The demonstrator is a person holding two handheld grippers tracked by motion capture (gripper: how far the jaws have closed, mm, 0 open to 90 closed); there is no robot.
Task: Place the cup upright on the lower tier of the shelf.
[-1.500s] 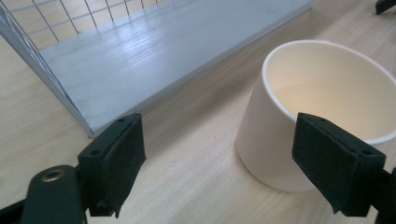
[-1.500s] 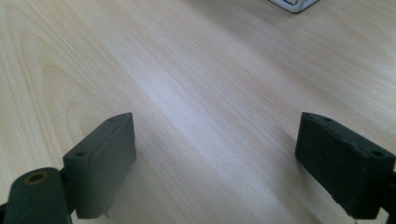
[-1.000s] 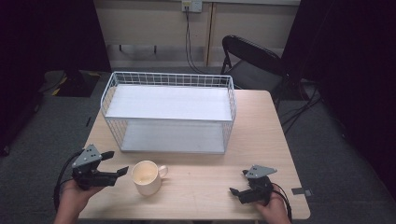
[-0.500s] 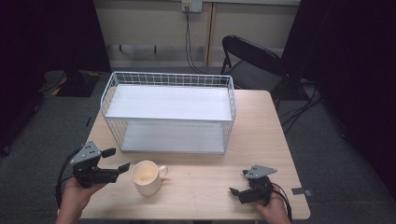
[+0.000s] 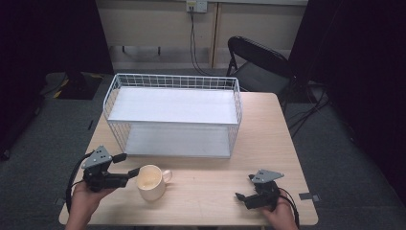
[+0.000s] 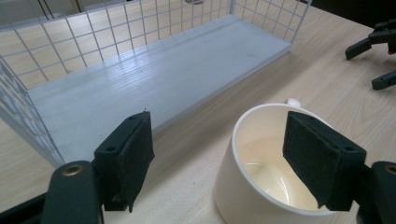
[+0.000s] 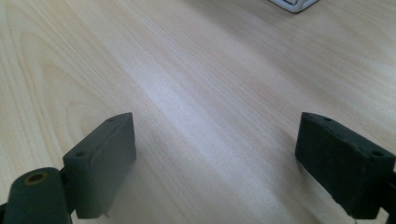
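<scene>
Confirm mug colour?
Cream, glossy inside and out; the mug shows best in the left gripper view.

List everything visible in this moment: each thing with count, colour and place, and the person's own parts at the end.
mug: 1, cream, near edge of the table, in front of the basket
wire basket: 1, white, middle of the table
table: 1, light wood
folding chair: 1, black, behind the table's far right corner
wall socket: 1, white, on the back wall, with cables hanging down
left claw: 1, black, open, one pad inside the mug's rim and one outside; jaws have just been closing
right claw: 1, black, open above bare table
hands: 2, at the near edge, one holding each claw
</scene>
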